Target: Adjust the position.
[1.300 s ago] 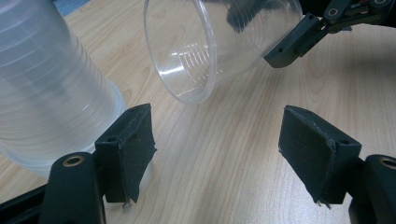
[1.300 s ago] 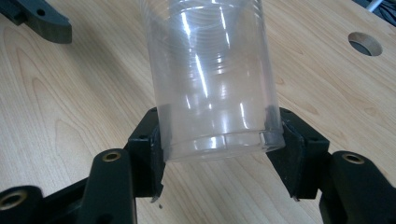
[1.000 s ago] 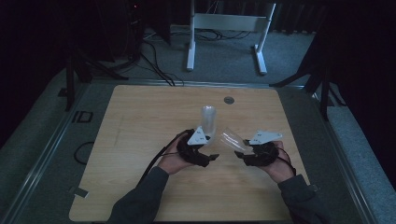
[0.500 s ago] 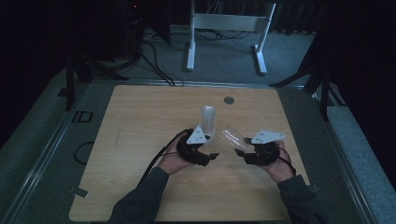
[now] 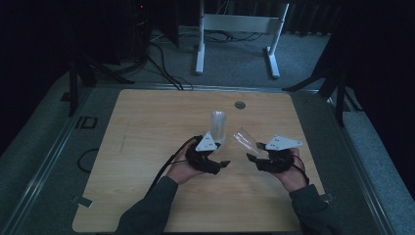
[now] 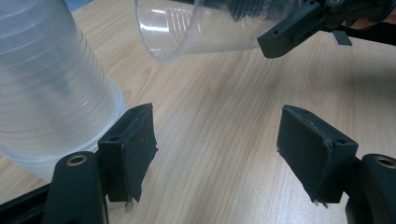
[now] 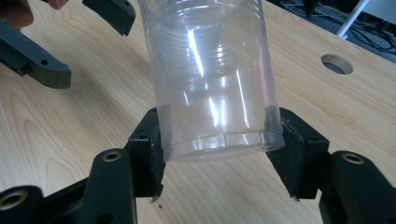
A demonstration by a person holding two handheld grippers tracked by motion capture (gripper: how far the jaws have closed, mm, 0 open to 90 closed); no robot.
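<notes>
Closing left tool [image 6: 217, 140] misses the stack [image 6: 46, 88]; right tool [image 7: 219, 154] grips a cup [image 7: 212, 79].

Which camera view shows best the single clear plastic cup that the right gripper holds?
The right gripper view: the single clear plastic cup sits close up, clamped near its base between the black jaws of the right gripper. The left gripper view shows its open mouth. The high view shows it small and faint.

clear ribbed plastic cup stack [image 5: 218, 125]: nested, upside down, upright on wooden bench, base on top | single clear ribbed plastic cup [image 7: 212, 79]: empty, tilted off bench, mouth toward stack, apart from it
</notes>
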